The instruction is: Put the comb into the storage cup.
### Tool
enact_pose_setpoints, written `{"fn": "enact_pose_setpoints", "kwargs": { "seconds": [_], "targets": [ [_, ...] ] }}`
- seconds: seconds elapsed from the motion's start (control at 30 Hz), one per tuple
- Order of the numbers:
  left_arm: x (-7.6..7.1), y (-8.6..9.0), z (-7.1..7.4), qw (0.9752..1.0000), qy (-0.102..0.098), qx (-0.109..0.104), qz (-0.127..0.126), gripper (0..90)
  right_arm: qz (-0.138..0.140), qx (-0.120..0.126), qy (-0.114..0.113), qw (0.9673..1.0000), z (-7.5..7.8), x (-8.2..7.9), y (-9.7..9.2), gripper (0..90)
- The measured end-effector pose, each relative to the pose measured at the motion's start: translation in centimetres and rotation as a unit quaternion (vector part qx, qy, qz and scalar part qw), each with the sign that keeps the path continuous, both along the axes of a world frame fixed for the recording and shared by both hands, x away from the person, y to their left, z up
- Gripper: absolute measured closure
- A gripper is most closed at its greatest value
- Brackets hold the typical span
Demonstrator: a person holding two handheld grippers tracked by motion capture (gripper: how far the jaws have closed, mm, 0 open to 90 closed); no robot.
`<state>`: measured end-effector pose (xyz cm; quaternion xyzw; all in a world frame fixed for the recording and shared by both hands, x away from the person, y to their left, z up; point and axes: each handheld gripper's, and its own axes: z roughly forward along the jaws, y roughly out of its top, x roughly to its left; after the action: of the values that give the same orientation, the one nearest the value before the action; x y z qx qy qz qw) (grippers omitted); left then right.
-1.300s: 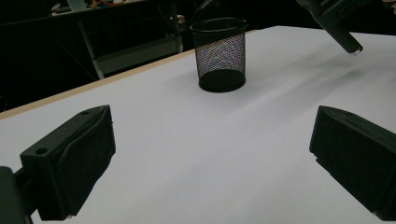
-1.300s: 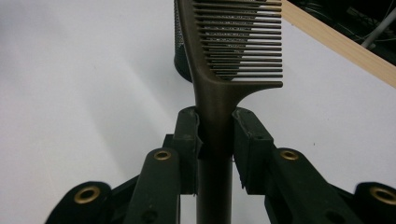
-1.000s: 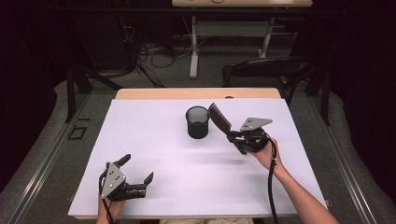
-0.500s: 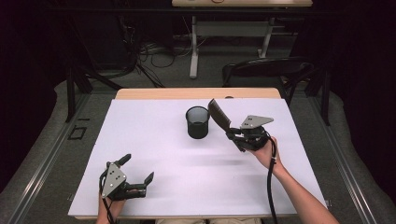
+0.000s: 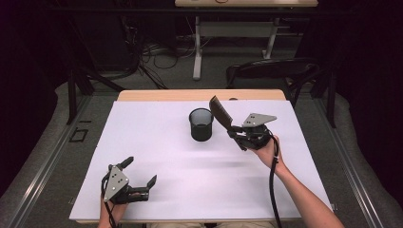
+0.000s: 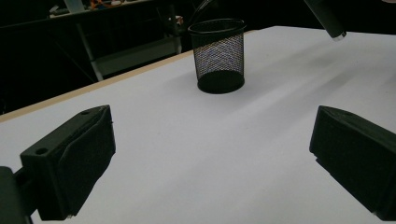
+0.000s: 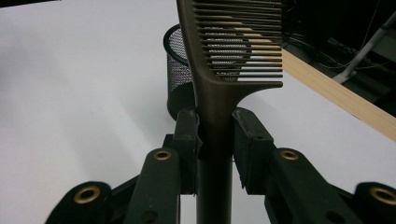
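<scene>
A black mesh cup point(image 5: 201, 124) point(image 6: 218, 54) point(image 7: 180, 81) stands upright near the far middle of the white table point(image 5: 157, 142). My right gripper point(image 5: 234, 133) point(image 7: 215, 135) is shut on the handle of a dark brown comb point(image 5: 219, 112) point(image 7: 233, 51). The comb's toothed end is raised, slanting up toward the cup's right rim without touching it. The comb handle's tip point(image 6: 329, 21) hangs at the top right of the left gripper view. My left gripper point(image 5: 140, 173) point(image 6: 210, 154) rests low at the near left of the table, open, nothing between its jaws.
A wooden strip point(image 5: 199, 95) borders the table's far edge. Beyond it stand a dark chair point(image 5: 271, 71) and a desk frame with cables on the floor. White table surface stretches between the two grippers.
The right gripper has shifted the comb slightly up and toward the cup. The left gripper has stayed put.
</scene>
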<state>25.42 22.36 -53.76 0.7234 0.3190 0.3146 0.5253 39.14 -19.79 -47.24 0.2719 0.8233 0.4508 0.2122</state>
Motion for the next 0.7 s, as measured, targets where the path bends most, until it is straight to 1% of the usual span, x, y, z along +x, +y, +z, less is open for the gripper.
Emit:
{"fn": "enact_pose_setpoints", "kwargs": {
  "seconds": [0.33,0.5,0.7],
  "targets": [
    [0.0,0.0,0.0,1.0,0.0,0.0,0.0,0.3,0.004,0.004,-0.006,1.0,0.8,0.4,0.6,73.0],
    [0.1,-0.1,0.0,1.0,0.002,0.0,-0.001,0.3,0.003,0.011,-0.007,0.9999,1.2,0.7,0.8,72.9],
    [0.2,-0.1,-0.1,1.0,0.004,-0.002,-0.001,0.3,0.002,0.014,-0.011,0.9998,1.5,1.0,0.9,72.9]
  ]
}}
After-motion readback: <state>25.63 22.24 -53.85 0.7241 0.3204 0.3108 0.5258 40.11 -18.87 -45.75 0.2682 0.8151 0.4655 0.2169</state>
